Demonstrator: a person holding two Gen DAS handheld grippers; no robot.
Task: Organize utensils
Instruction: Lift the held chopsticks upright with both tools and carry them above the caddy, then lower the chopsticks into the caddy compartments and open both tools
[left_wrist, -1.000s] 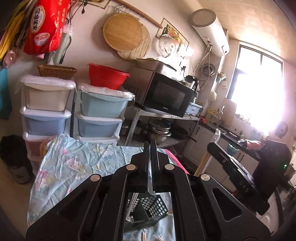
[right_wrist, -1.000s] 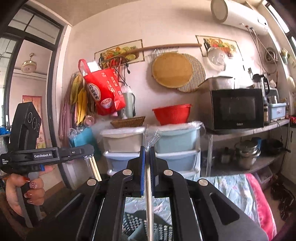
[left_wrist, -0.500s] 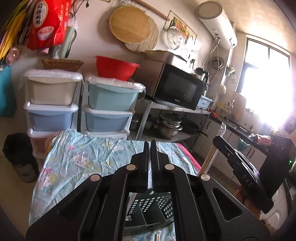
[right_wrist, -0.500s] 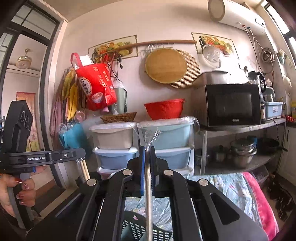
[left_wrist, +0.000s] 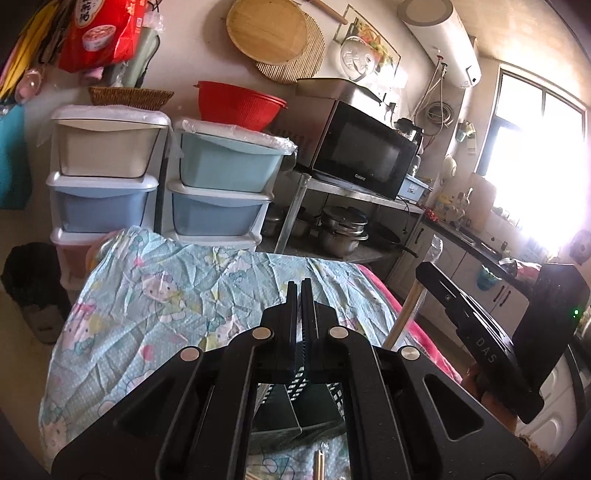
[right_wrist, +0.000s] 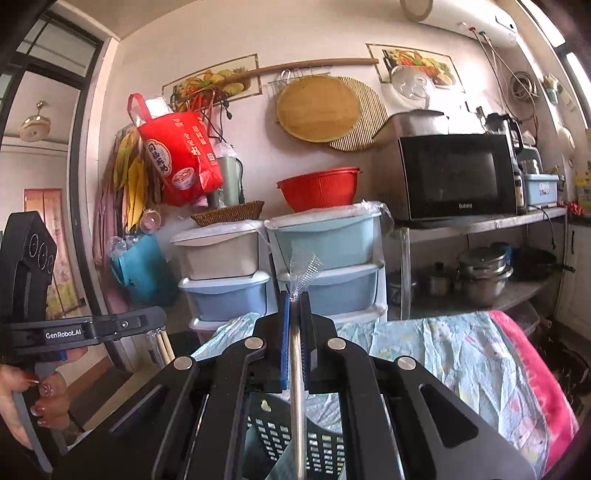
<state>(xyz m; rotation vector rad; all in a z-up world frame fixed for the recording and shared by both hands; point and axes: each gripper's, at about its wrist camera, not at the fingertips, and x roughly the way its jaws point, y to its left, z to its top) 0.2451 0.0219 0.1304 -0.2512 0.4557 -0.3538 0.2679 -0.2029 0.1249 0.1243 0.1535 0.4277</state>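
In the left wrist view my left gripper (left_wrist: 300, 291) is shut, its fingers pressed together above the black mesh utensil basket (left_wrist: 295, 410). The right wrist view shows that left gripper (right_wrist: 161, 320) at the left in a hand, with a wrapped pair of chopsticks (right_wrist: 161, 345) hanging below its tips. My right gripper (right_wrist: 294, 306) is shut on another pair of chopsticks in clear plastic (right_wrist: 295, 373) that points down into the basket (right_wrist: 325, 446). From the left wrist view the right gripper (left_wrist: 423, 271) holds those chopsticks (left_wrist: 404, 317) upright beside the table.
The table wears a light blue cartoon cloth (left_wrist: 166, 295) with a pink edge (right_wrist: 528, 362). More chopsticks (left_wrist: 319, 463) lie in front of the basket. Stacked plastic drawers (left_wrist: 221, 184), a microwave (left_wrist: 365, 155) on a metal shelf and pots stand behind.
Both grippers have sunk toward the table, each still shut. The basket now shows larger and closer under them.
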